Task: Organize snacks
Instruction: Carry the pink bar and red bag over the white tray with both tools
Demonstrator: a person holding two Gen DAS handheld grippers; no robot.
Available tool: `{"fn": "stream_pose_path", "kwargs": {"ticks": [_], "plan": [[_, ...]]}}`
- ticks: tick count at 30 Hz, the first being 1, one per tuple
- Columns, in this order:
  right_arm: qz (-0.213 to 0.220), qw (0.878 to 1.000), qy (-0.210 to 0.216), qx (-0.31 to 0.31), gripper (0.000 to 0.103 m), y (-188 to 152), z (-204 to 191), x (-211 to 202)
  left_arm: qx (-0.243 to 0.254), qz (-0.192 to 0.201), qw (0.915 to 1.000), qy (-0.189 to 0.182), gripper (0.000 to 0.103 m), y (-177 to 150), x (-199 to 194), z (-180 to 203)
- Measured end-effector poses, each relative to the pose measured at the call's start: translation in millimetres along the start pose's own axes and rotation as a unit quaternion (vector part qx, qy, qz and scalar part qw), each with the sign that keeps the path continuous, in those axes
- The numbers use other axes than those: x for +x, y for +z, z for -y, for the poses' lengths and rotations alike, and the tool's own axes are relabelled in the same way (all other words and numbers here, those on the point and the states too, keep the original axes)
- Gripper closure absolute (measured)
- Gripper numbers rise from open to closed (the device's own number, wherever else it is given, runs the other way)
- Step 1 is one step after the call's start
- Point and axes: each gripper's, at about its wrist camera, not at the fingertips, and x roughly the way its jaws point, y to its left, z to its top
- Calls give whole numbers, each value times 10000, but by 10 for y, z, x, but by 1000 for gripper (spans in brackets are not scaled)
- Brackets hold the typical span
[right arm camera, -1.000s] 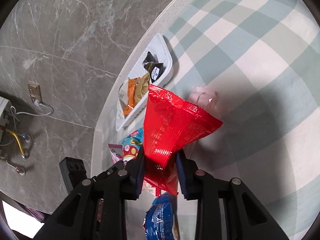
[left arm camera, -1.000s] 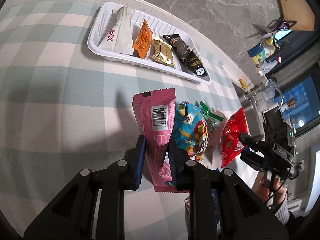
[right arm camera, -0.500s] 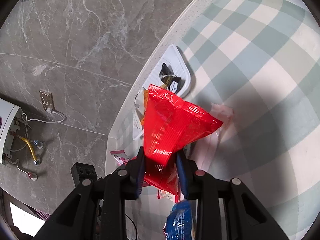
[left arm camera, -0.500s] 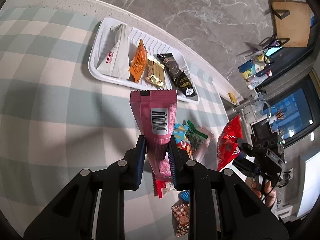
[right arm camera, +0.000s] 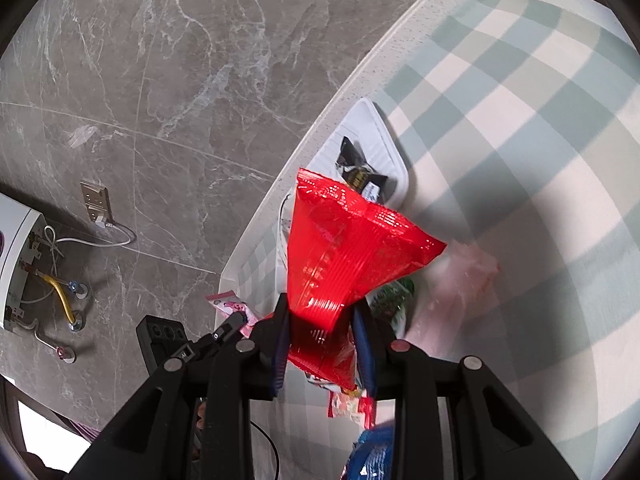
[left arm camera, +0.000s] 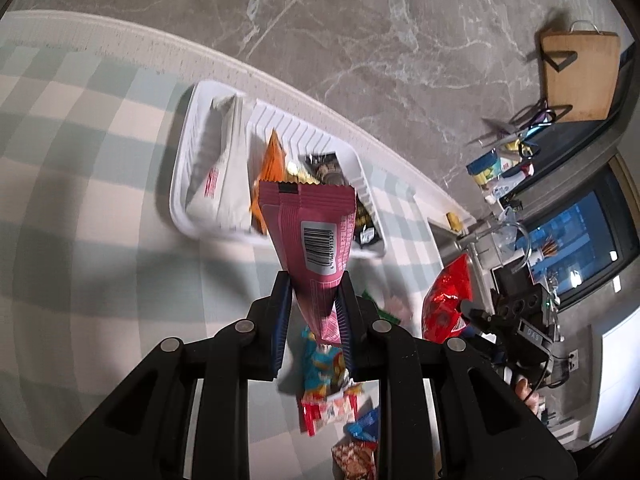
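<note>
My left gripper (left arm camera: 314, 310) is shut on a pink snack packet (left arm camera: 316, 240) with a barcode and holds it in the air in front of the white tray (left arm camera: 180, 184). The tray holds a white packet (left arm camera: 218, 168), an orange one (left arm camera: 272, 160) and a black one (left arm camera: 366, 224). My right gripper (right arm camera: 322, 338) is shut on a red snack bag (right arm camera: 340, 256), raised above the table; it also shows in the left wrist view (left arm camera: 446, 304). The tray's end shows in the right wrist view (right arm camera: 384, 140).
Loose snacks lie on the green checked tablecloth below the grippers: a blue packet (left arm camera: 322, 364), a green one (right arm camera: 390, 300), a pale pink one (right arm camera: 464, 276). The table edge runs past the tray, with marble floor (left arm camera: 360, 40) beyond.
Both grippers have risen from the snack pile with their packets. The left one has carried the pink packet up towards the tray, and the pile now lies lower in both views.
</note>
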Motion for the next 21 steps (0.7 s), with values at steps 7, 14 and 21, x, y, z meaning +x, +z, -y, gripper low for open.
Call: {"fn": "stream_pose_path", "kwargs": {"ticks": [7, 14, 21], "plan": [[-68, 9998, -35, -179, 72, 204, -125, 150, 0, 57, 10000, -6, 83, 273, 76, 15], [-212, 9989, -118, -389, 72, 460, -216, 415, 16, 31, 10000, 54, 83, 530, 262, 11], [-439, 9972, -215, -562, 72, 677, -275, 772, 53, -46, 9999, 151, 83, 760, 489, -23]]}}
